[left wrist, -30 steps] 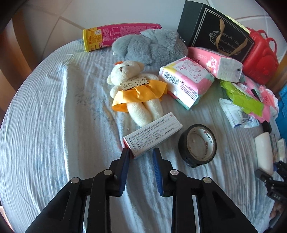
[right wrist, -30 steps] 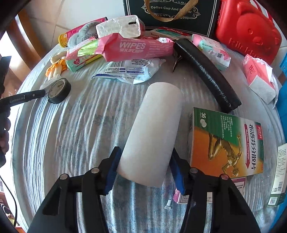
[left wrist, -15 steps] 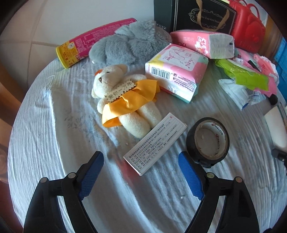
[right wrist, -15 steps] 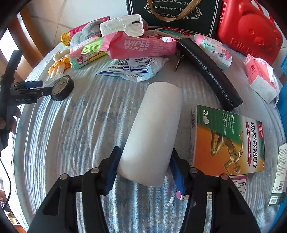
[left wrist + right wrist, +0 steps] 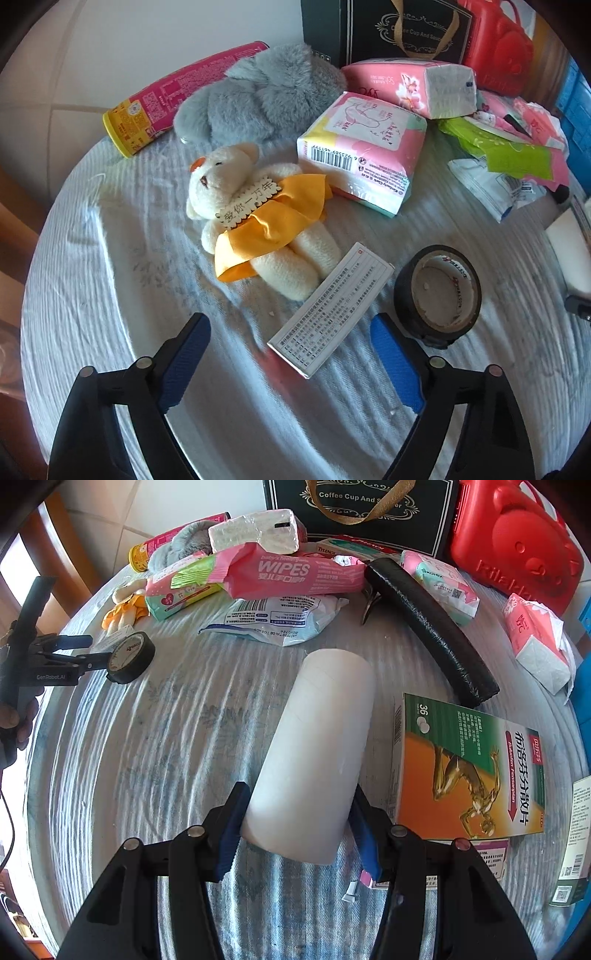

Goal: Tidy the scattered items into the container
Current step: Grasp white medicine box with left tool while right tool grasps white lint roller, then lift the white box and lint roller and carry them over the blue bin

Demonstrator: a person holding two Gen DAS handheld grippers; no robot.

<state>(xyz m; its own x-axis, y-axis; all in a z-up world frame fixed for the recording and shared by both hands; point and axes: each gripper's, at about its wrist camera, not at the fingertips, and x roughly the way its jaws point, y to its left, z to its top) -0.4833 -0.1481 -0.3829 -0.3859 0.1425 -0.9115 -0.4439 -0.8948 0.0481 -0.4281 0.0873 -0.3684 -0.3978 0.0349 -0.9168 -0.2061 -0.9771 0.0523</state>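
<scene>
My left gripper (image 5: 290,354) is open, its blue pads wide apart on either side of a white printed medicine box (image 5: 332,308) lying on the cloth. A cream bear in a yellow dress (image 5: 258,214) lies just beyond it and a black tape roll (image 5: 437,293) to its right. My right gripper (image 5: 299,829) is shut on a white cylinder (image 5: 314,749) that points away from me. The left gripper also shows in the right wrist view (image 5: 74,651) beside the tape roll (image 5: 131,657).
A grey plush (image 5: 258,99), pink can (image 5: 177,92), pad packs (image 5: 364,151), wipes (image 5: 295,572), a black foam tube (image 5: 428,627) and a green-orange box (image 5: 469,771) lie around. A black gift bag (image 5: 362,509) and red case (image 5: 517,542) stand at the back.
My left gripper has opened wide and moved forward so that the medicine box lies between its pads. My right gripper has stayed shut on the white cylinder, nearly still.
</scene>
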